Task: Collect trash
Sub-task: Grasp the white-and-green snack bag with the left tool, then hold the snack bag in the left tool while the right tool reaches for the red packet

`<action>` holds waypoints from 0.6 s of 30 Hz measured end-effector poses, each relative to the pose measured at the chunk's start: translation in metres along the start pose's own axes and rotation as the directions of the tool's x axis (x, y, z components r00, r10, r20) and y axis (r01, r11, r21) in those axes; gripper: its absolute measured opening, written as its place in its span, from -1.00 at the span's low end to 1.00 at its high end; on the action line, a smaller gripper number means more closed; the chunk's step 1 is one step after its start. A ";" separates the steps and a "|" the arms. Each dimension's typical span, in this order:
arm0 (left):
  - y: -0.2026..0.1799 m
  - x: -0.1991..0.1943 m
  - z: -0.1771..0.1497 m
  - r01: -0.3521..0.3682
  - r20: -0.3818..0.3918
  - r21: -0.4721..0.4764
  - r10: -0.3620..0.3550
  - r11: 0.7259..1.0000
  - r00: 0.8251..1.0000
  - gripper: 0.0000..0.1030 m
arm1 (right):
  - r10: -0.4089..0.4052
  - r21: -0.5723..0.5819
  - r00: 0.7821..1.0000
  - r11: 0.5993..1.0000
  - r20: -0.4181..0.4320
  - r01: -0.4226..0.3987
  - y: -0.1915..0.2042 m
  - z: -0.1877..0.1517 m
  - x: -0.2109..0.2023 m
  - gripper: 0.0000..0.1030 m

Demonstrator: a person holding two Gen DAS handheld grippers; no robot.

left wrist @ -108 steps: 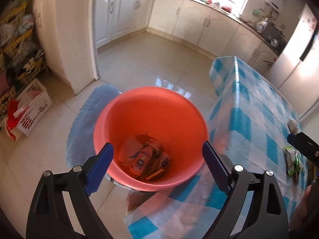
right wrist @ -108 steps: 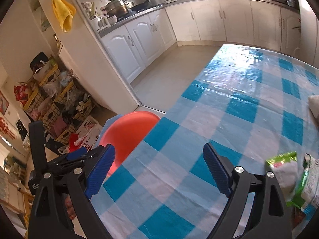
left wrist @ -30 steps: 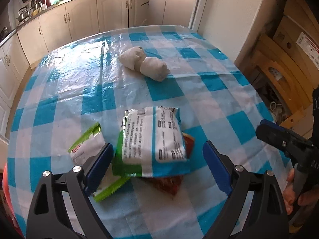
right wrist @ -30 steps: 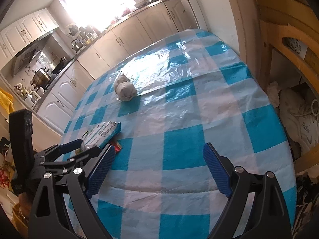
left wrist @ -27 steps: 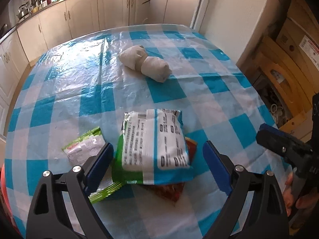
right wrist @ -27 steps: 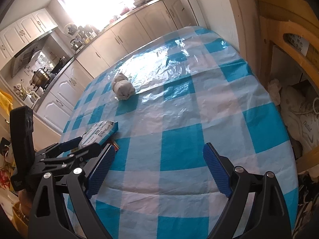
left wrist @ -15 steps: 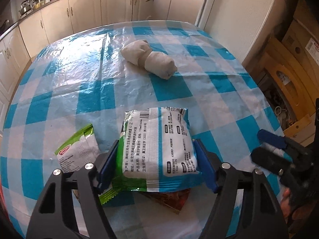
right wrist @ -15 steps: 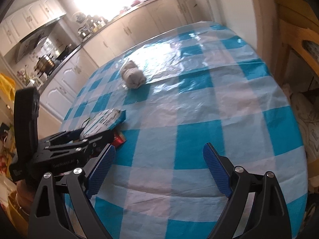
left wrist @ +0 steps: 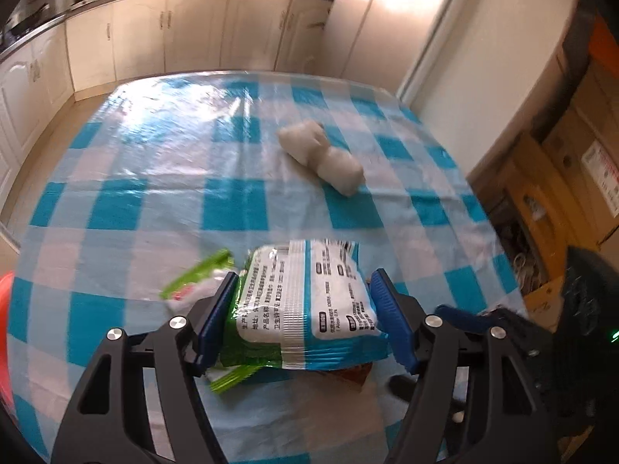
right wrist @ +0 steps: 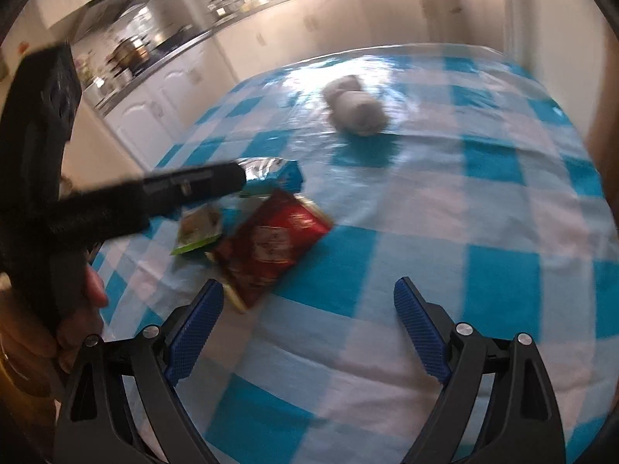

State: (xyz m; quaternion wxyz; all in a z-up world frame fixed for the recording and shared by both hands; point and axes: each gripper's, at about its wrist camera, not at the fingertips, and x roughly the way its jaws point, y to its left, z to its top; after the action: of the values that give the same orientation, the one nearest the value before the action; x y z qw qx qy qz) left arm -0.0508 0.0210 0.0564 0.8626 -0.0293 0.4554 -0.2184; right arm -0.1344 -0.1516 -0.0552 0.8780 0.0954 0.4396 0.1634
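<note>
My left gripper (left wrist: 301, 319) is shut on a white, blue and green snack packet (left wrist: 309, 301) and holds it just above the checked table (left wrist: 154, 201). The packet also shows in the right wrist view (right wrist: 276, 174). A red wrapper (right wrist: 271, 243) lies under it, its edge visible in the left wrist view (left wrist: 354, 373). A small green and white wrapper (left wrist: 193, 284) lies to the left. A crumpled white tissue wad (left wrist: 323, 156) sits further back. My right gripper (right wrist: 305, 319) is open and empty, hovering just right of the red wrapper.
The orange bucket's rim (left wrist: 4, 332) shows at the table's left edge. White kitchen cabinets (left wrist: 174, 38) stand beyond the table. Cardboard boxes (left wrist: 572, 178) and clutter are on the right. The left gripper's body (right wrist: 50, 193) crosses the right wrist view.
My left gripper has come from the orange bucket to the table and closed on the snack packet. My right gripper has swung left toward the red wrapper.
</note>
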 end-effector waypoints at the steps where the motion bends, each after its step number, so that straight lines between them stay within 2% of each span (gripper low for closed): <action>1: 0.004 -0.007 0.001 -0.002 0.015 -0.011 0.002 1.000 1.000 0.35 | -0.002 -0.020 1.000 1.000 -0.009 0.002 0.005 0.002 0.004 0.72; 6: 0.023 -0.033 0.004 -0.005 0.065 -0.054 0.009 0.999 0.998 0.35 | -0.011 -0.112 1.000 0.994 -0.029 0.008 0.027 0.010 0.018 0.72; 9: 0.034 -0.041 0.002 -0.013 0.077 -0.078 0.019 0.997 0.997 0.35 | -0.009 -0.118 0.999 0.993 -0.034 0.005 0.034 0.014 0.025 0.72; 11: 0.041 -0.045 -0.002 -0.023 0.081 -0.085 0.030 0.996 0.996 0.07 | -0.025 -0.121 0.999 0.992 -0.027 0.022 0.037 0.016 0.028 0.72; 14: 0.054 -0.049 -0.010 -0.008 0.070 -0.116 0.017 0.993 0.997 0.04 | -0.035 -0.121 0.999 0.992 -0.022 0.032 0.037 0.019 0.032 0.72; 16: 0.059 -0.047 -0.017 -0.014 0.051 -0.115 0.020 0.993 0.999 0.04 | -0.072 -0.131 0.997 0.989 -0.013 0.070 0.038 0.020 0.033 0.71; 18: 0.062 -0.044 -0.023 -0.014 0.034 -0.119 0.018 0.993 0.999 0.08 | -0.066 -0.124 0.998 0.990 -0.010 0.064 0.038 0.021 0.034 0.52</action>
State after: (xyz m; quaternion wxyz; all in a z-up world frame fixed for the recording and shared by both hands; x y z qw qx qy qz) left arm -0.0694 0.0984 0.0613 0.8687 -0.0810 0.4528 -0.1835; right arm -0.1057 -0.1043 -0.0562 0.8841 0.0255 0.4376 0.1621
